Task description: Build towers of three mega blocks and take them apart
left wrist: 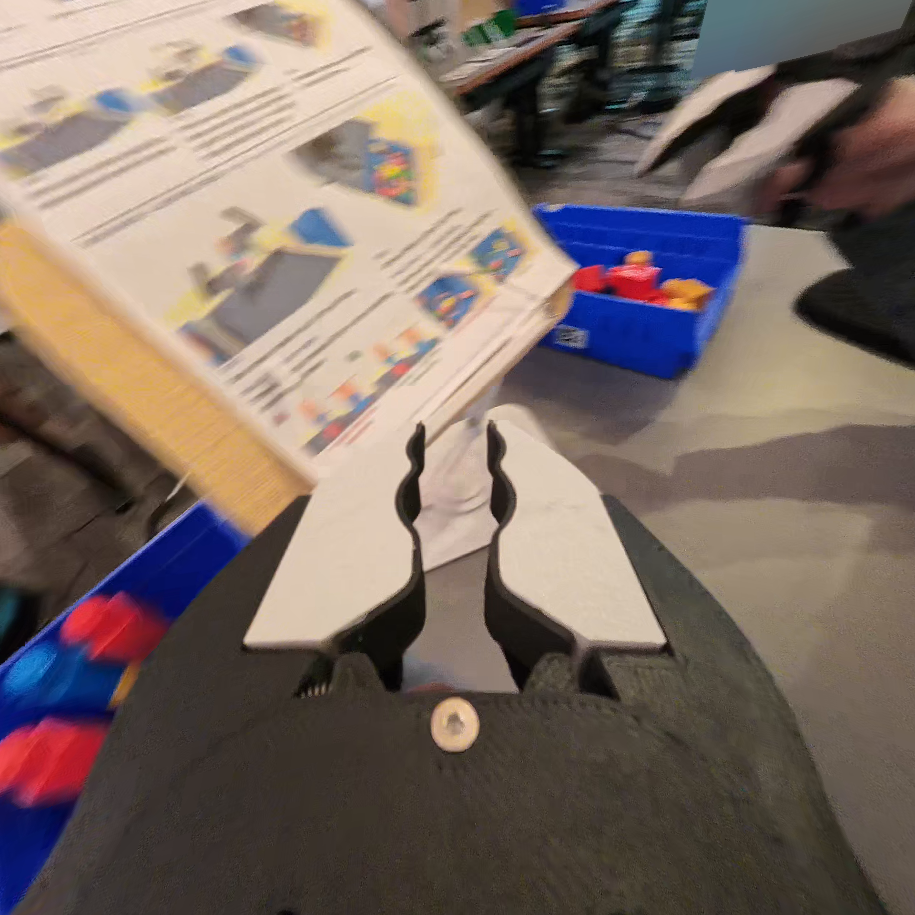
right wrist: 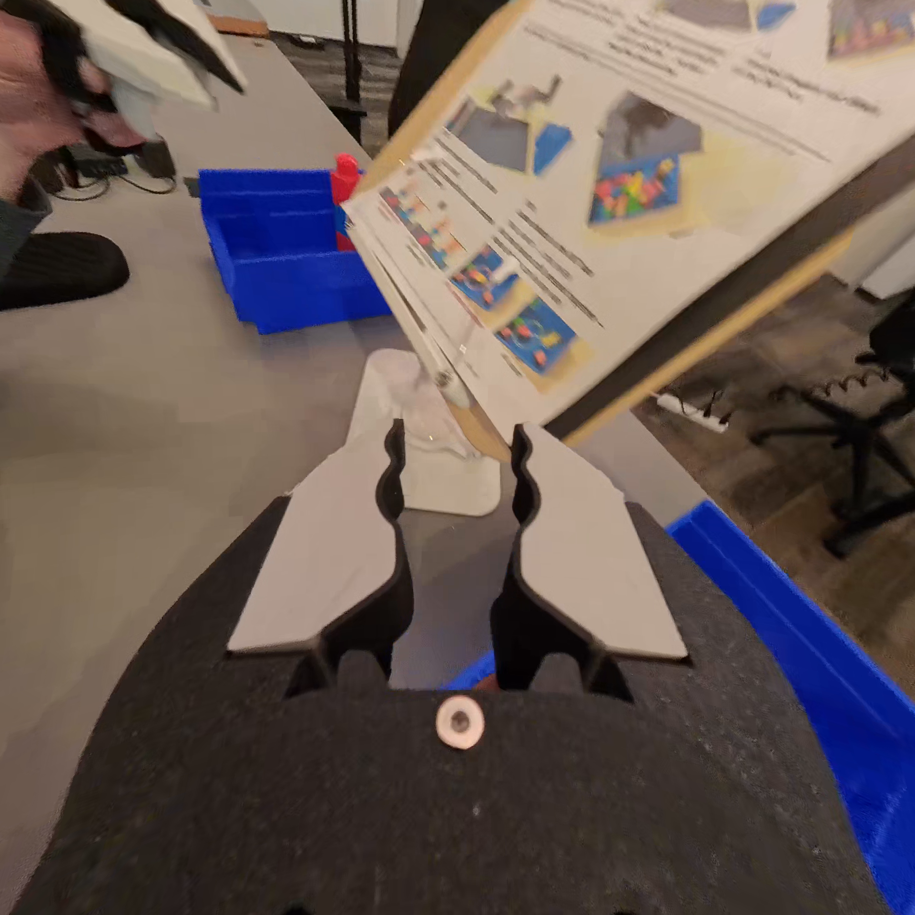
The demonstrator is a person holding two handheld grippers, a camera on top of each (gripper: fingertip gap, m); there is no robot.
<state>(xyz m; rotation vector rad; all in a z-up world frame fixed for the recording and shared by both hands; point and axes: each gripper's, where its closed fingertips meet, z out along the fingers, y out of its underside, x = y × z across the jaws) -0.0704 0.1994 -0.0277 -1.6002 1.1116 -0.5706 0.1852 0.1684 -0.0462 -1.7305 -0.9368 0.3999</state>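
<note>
In the left wrist view, a blue bin (left wrist: 29,742) sits at the lower left edge, with blurred red and blue mega blocks (left wrist: 74,693) inside it. Above it leans a tilted instruction board (left wrist: 247,198), covered in printed pictures and lines of writing, held on a pale stand (left wrist: 455,495) that rests on the grey table (left wrist: 742,594). The left gripper (left wrist: 455,431) points forward and level over the table, straight at the stand; its two fingers are slightly spread with a narrow gap between the tips, and nothing is held between them. Further right and beyond, a second blue bin (left wrist: 643,336) stands on the table with red and orange blocks (left wrist: 638,282) heaped inside. At the upper right the right gripper (left wrist: 718,133) hangs above the table, gripped by a person's hand (left wrist: 866,163); it is blurred, its fingers angled down and to the left, and appear apart.

In the right wrist view, the left gripper (right wrist: 198,59) shows at the upper left, held by a hand (right wrist: 34,99), its fingers pointing down to the right, blurred. Near the middle stands a blue bin (right wrist: 287,277) with a red block (right wrist: 345,183) poking up at its right side, partly behind the board (right wrist: 643,198). The right gripper (right wrist: 458,433) aims forward toward the stand (right wrist: 445,485), fingers parted wider than the left pair, holding nothing. Another blue bin (right wrist: 817,668) runs along the lower right edge.
</note>
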